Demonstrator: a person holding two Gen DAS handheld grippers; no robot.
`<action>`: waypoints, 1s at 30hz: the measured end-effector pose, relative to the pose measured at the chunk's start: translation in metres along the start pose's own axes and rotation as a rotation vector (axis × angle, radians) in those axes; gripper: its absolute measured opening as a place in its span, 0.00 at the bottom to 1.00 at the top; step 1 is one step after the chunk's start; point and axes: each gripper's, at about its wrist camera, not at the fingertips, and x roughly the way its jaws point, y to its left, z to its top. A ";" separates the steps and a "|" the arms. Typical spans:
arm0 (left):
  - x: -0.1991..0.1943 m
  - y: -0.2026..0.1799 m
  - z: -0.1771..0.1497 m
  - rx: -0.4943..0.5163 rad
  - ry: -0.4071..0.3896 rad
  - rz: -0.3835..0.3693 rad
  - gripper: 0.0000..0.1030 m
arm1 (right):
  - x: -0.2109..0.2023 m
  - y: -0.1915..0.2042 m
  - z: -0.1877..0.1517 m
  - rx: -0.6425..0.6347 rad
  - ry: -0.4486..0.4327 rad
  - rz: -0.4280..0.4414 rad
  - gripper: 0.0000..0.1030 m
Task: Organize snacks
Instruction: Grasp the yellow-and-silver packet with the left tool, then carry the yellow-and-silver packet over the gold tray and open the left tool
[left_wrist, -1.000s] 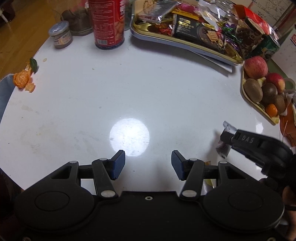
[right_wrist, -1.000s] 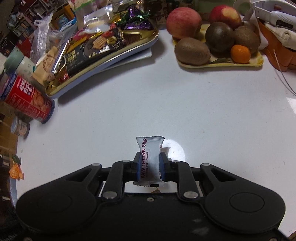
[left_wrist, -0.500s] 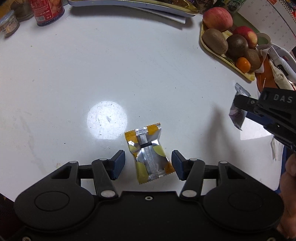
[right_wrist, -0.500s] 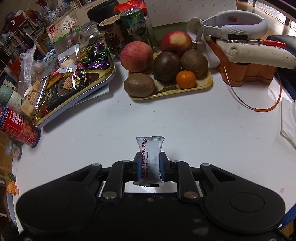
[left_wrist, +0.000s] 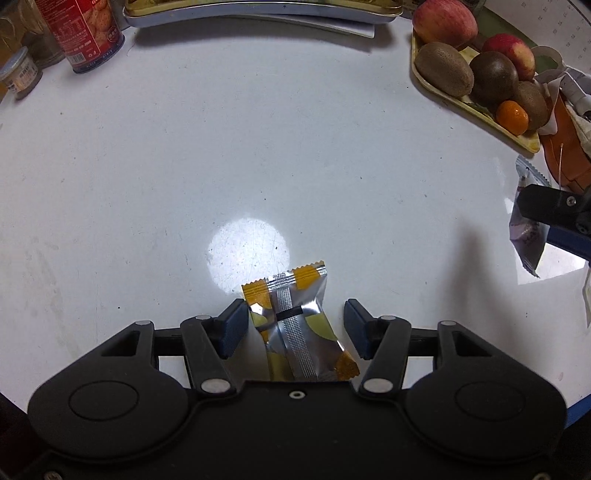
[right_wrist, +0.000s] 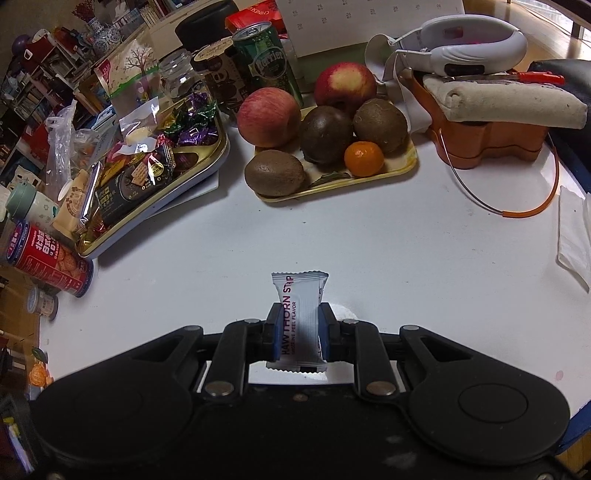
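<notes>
A silver and orange-yellow snack packet (left_wrist: 297, 325) lies on the white table between the fingers of my left gripper (left_wrist: 293, 328), which is open around it, its left pad close to the wrapper. My right gripper (right_wrist: 297, 334) is shut on a white Hawthorn Strip packet (right_wrist: 301, 321), held upright above the table; the packet also shows at the right edge of the left wrist view (left_wrist: 526, 236). The gold snack tray (right_wrist: 207, 168) holding several wrapped snacks sits at the back left.
A yellow fruit tray (right_wrist: 402, 168) with apples, kiwis and a mandarin stands behind centre. A red biscuit can (right_wrist: 48, 262) lies at left, a small tin (left_wrist: 20, 74) beyond it. An orange container (right_wrist: 491, 140) and white tissue (right_wrist: 574, 236) sit at right.
My left gripper swung right and moved forward over the orange-yellow packet, which now lies deeper between its fingers. My right gripper kept the Hawthorn packet and rose and pulled back from the trays.
</notes>
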 end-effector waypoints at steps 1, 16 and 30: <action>0.000 0.000 0.000 -0.002 -0.001 0.000 0.55 | -0.001 -0.001 0.000 0.001 0.001 0.001 0.21; -0.069 0.010 -0.015 0.041 -0.108 -0.015 0.47 | -0.033 -0.002 -0.010 -0.014 -0.008 0.018 0.21; -0.127 0.016 -0.070 0.212 -0.154 -0.006 0.47 | -0.095 -0.004 -0.050 -0.134 -0.049 0.047 0.20</action>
